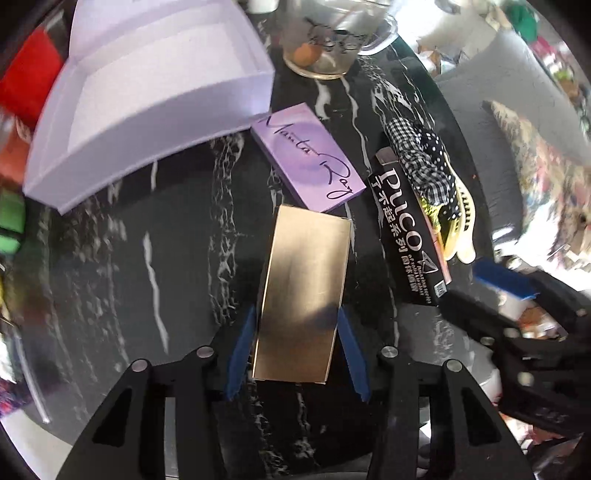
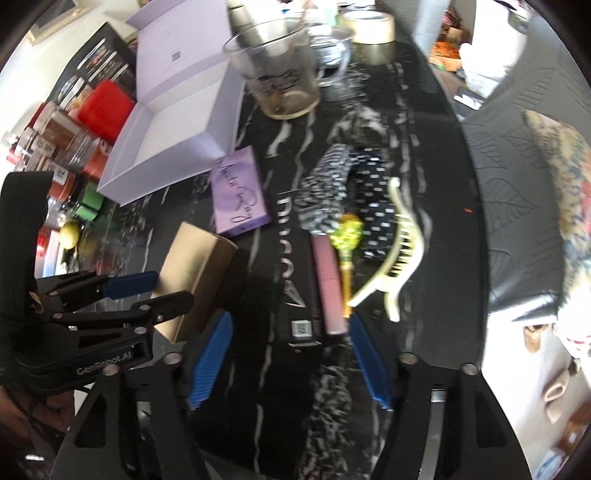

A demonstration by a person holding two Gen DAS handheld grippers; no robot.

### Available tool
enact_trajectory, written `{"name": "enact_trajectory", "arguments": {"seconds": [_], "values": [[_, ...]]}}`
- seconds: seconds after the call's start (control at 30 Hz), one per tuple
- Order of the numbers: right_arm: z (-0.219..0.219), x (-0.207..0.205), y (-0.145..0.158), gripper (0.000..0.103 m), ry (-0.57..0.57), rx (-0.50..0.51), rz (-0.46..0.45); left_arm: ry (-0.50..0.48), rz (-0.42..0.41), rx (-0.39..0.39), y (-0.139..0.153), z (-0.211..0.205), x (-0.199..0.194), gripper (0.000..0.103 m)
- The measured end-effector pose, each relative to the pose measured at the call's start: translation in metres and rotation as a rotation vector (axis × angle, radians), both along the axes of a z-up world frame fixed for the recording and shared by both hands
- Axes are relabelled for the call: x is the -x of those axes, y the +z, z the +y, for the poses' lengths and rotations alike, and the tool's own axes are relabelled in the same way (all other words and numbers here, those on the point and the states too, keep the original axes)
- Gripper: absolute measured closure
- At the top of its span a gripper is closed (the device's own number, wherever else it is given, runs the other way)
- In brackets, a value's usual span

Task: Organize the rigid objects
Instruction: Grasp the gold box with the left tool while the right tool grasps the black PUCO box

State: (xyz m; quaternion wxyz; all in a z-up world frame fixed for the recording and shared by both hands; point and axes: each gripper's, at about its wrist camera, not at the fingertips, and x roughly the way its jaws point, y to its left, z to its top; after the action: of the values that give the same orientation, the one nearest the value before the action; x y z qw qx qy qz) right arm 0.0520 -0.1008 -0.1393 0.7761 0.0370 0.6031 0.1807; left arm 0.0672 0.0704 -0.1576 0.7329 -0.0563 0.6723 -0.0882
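Note:
My left gripper (image 1: 297, 350) is shut on a gold box (image 1: 303, 295), its blue pads against both long sides; the box also shows in the right wrist view (image 2: 195, 277). A purple "Manta Ray" box (image 1: 308, 157) lies just beyond it, beside an open lavender box (image 1: 147, 92). A black PUCO box (image 1: 406, 236) lies to the right. My right gripper (image 2: 290, 354) is open, its jaws either side of the near end of the black PUCO box (image 2: 295, 280) and a pink tube (image 2: 328, 288).
Checked and dotted fabric pieces (image 2: 332, 192), a cream hair claw (image 2: 399, 251) and a yellow-green item (image 2: 347, 236) lie right of the PUCO box. A glass mug (image 2: 280, 77) and tape roll (image 2: 371, 29) stand at the back. Jars and red boxes (image 2: 103, 107) crowd the left.

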Motion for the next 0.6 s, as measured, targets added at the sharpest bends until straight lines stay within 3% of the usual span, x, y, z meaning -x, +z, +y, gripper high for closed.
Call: {"name": "enact_trajectory", "arguments": {"seconds": [0.13,0.4,0.6], "values": [[0.011,-0.004,-0.009,0.055,0.016,0.037,-0.004,0.003,0.018,0.058,-0.005,0.006,-0.005,0.057],[0.014,-0.011,-0.023,0.078,0.027,0.072,-0.002,-0.016,0.012,0.091,-0.007,0.005,-0.013,0.054],[0.019,-0.013,-0.029,0.079,0.041,0.089,0.006,-0.022,0.008,0.100,-0.008,-0.006,-0.018,0.054]]}}
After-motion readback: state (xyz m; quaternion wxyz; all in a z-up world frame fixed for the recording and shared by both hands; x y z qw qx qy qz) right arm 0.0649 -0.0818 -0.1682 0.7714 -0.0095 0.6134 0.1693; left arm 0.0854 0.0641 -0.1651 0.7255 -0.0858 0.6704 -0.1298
